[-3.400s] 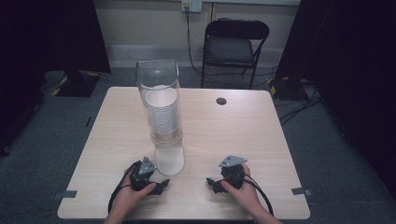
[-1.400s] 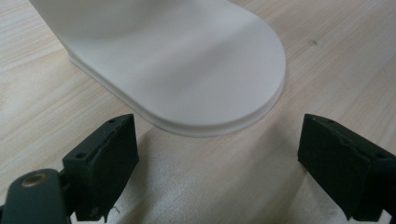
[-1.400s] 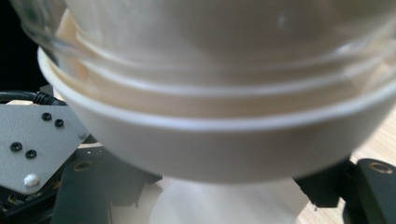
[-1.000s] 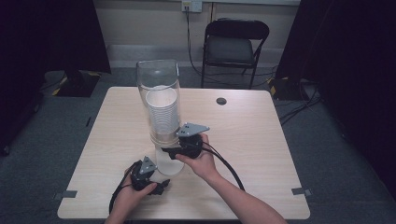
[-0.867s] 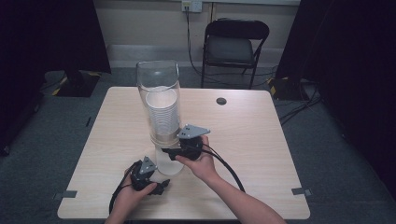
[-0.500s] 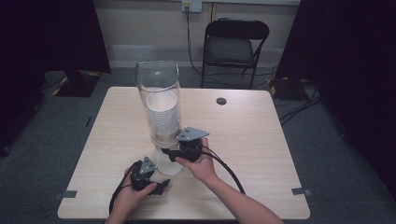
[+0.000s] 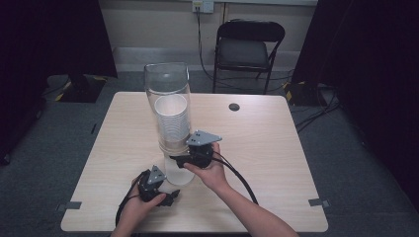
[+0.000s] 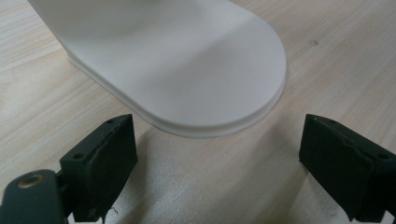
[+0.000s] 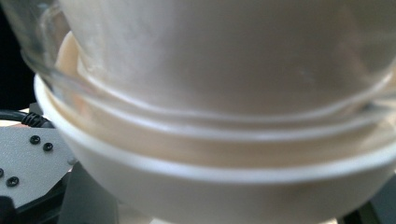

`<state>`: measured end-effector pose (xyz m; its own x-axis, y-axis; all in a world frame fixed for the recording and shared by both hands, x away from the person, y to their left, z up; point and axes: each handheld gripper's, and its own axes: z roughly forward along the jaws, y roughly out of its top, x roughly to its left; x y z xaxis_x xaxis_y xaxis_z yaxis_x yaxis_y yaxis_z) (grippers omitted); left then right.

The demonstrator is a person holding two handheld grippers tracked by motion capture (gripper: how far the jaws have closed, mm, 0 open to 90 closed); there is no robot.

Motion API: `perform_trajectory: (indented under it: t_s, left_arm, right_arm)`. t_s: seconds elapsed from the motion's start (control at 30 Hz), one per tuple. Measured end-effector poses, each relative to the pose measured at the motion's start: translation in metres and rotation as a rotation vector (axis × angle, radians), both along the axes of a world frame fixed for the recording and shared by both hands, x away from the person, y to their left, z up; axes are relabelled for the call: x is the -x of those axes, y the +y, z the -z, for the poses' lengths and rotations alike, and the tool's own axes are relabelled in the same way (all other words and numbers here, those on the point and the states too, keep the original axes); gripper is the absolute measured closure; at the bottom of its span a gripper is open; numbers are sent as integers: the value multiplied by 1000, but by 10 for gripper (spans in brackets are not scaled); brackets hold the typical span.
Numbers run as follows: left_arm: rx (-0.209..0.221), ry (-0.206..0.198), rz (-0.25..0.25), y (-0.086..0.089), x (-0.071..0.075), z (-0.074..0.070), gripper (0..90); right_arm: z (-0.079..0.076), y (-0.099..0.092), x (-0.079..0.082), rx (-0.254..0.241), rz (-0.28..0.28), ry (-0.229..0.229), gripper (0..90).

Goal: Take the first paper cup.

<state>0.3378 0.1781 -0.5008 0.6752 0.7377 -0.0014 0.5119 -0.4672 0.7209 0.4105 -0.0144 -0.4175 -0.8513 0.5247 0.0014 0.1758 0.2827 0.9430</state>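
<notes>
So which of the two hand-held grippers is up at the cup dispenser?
The right hand-held gripper, raised against the cup dispenser; the left hand-held gripper rests low on the table.

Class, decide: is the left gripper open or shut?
Open. In the left gripper view, the left gripper's jaws stand wide apart on bare table, before the dispenser's white base.

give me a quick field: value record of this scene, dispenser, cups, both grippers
dispenser: clear tube on a white base, standing on the table
cups: white stack inside the tube
left gripper: on the table near the base, fingers open, gripping nothing
right gripper: raised against the tube's lower end; whether open or shut cannot be told
chair: behind the table
</notes>
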Motion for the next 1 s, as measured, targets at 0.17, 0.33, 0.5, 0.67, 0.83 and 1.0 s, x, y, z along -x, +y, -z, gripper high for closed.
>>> perform_trajectory:
  t_s: [0.17, 0.33, 0.5, 0.67, 0.83, 1.0]
  left_arm:
    - [-13, -5, -4, 0, 0, -1, 106]
    - [1, 0, -3, -1, -1, 0, 90]
    - [3, -1, -2, -1, -1, 0, 90]
    - [13, -6, -20, -1, 0, 0, 103]
    - [31, -20, -104, 3, -1, -1, 169]
    - [73, -78, -153, -2, -2, -10, 171]
  right_arm:
    - [61, -10, 6, 193, 16, 103, 365]
    - [61, -16, 12, 214, -21, 105, 348]
    - [63, -27, 13, 232, -40, 105, 336]
    - [67, -37, 25, 226, -67, 99, 329]
    - [67, -48, 33, 229, -108, 112, 325]
    - [73, -52, 44, 278, -146, 112, 320]
